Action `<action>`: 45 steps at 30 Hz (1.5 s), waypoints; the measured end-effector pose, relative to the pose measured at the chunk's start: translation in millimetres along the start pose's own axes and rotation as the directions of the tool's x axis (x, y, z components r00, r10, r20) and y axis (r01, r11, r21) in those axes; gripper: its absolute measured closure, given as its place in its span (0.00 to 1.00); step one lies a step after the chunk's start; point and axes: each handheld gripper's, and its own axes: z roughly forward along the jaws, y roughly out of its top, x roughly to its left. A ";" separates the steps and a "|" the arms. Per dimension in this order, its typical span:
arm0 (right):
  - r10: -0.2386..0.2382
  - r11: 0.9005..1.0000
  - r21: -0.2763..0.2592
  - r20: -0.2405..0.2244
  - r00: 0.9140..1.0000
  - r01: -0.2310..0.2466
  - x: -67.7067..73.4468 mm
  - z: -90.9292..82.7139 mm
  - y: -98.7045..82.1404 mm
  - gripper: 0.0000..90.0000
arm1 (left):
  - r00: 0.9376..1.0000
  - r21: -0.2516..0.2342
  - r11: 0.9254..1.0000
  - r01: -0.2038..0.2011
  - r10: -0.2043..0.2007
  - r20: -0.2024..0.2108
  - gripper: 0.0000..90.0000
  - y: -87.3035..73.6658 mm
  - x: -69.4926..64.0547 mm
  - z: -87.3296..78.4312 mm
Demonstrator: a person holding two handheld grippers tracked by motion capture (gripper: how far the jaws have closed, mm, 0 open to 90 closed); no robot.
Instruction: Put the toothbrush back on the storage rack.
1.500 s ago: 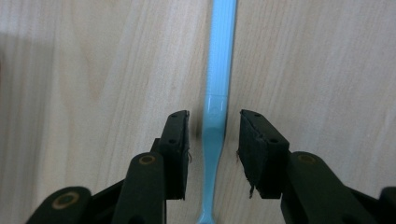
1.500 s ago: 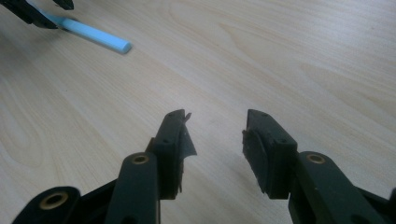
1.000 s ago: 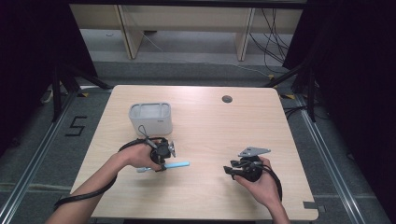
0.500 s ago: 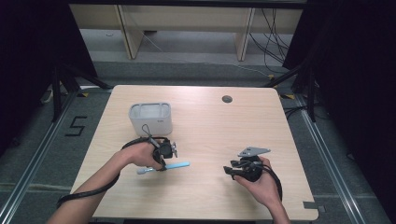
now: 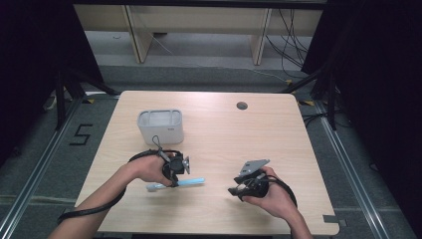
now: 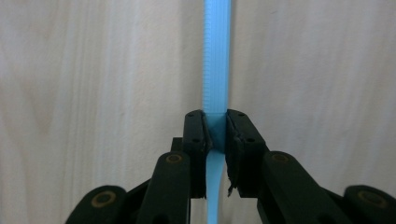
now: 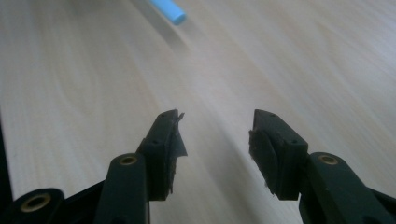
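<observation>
Hidden or cut off: the head of the blue toothbrush (image 5: 175, 183) is partly covered by the left hand (image 5: 147, 169) in the high view — only a pale tip is seen at its left end. In the left gripper view the handle runs off the top edge and the lower part is lost between the black jaws. In the right gripper view just the round blue end (image 7: 169, 11) is caught, blurred, at the top edge.

Hard to make out: the inside of the white holder (image 5: 160, 126) cannot be read from above; its compartments are not told apart.

Left tongs (image 6: 215, 128): pressed together on the toothbrush handle, the pads being seen tight against both of its sides — the jaws have just been closing on it. In the high view these tongs (image 5: 185, 166) are pointed down at the bench (image 5: 278, 139).

Right tongs (image 7: 215, 133): spread wide, having just been opened further; nothing is held between the jaws, and bare wood is seen through the gap. In the high view they (image 5: 238, 188) are carried in the right hand (image 5: 271, 196), well apart from the toothbrush.

Toothbrush position: lying flat on the bench near the front edge, between the two hands, crosswise to the person, in front of the holder and apart from it.

Holder position: upright on the left half of the bench, behind the left hand.
</observation>
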 end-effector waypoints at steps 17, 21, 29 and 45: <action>-0.232 0.969 0.040 -0.202 0.951 0.245 29.8 26.7 40.9 0.62 | 0.990 -0.028 0.989 -0.142 0.142 -0.016 0.87 23.8 -41.4 -11.1; -0.203 0.973 0.056 -0.237 0.950 0.222 33.6 30.0 39.9 0.68 | 0.988 -0.029 0.988 -0.151 0.151 -0.015 0.87 25.5 -42.6 -11.5; -0.230 0.966 0.057 -0.256 0.939 0.252 34.4 37.5 39.8 0.73 | 0.985 -0.038 0.984 -0.175 0.175 -0.007 0.87 29.9 -46.5 -12.0; -0.256 0.961 0.024 -0.280 0.925 0.274 35.5 41.7 40.6 0.86 | 0.980 -0.037 0.979 -0.200 0.200 -0.004 0.87 33.6 -49.4 -14.8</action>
